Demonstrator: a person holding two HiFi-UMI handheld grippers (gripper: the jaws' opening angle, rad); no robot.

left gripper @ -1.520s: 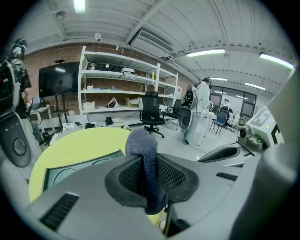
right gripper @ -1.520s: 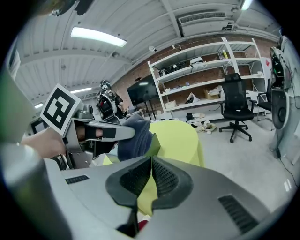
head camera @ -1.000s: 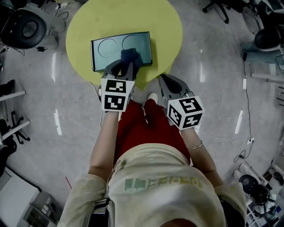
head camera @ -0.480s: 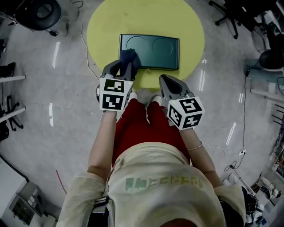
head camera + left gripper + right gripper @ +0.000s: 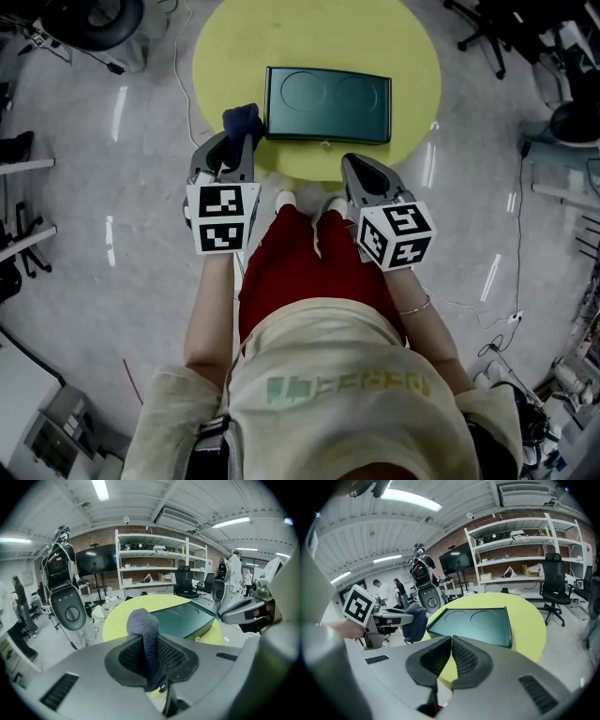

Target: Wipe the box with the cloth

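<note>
Round yellow table (image 5: pixel 412 56) fills the top of the head view, and it sits further right in frame than 1 s ago: the camera has swung, not the tabletop. The dark green box (image 5: pixel 328 103) lies flat on it, lid up, two circles pressed into the lid, long side facing the person. It looks unmoved on the table vs. the earlier frames.

Now the L side, where the change is. The left gripper (image 5: pixel 239 141) has slid off to the person's left. 1 s ago its tip was on the lid near the front edge, 0.5 s ago at the box's front-left corner, and now it's clear of the box, over the table's near-left rim. Left gripper view: jaws clamped on the dark blue cloth (image 5: pixel 144 634), which stands up in a bunch above the pads, with the box (image 5: pixel 185 618) ahead and to the right.

The right gripper (image 5: pixel 354 167) has hardly budged in all three frames, parked by the table's near edge, just in front of the box's right half. Right gripper view: the right gripper (image 5: pixel 451 656) has its pads pressed together w/ nothing between them, and the box (image 5: pixel 476 623) is straight ahead.

The cloth (image 5: pixel 242 122) itself is now just beside the box's front-left corner, a thin gap of yellow between them. From the right gripper view the cloth (image 5: pixel 415 625) hangs left of the box, not touching it.
</note>
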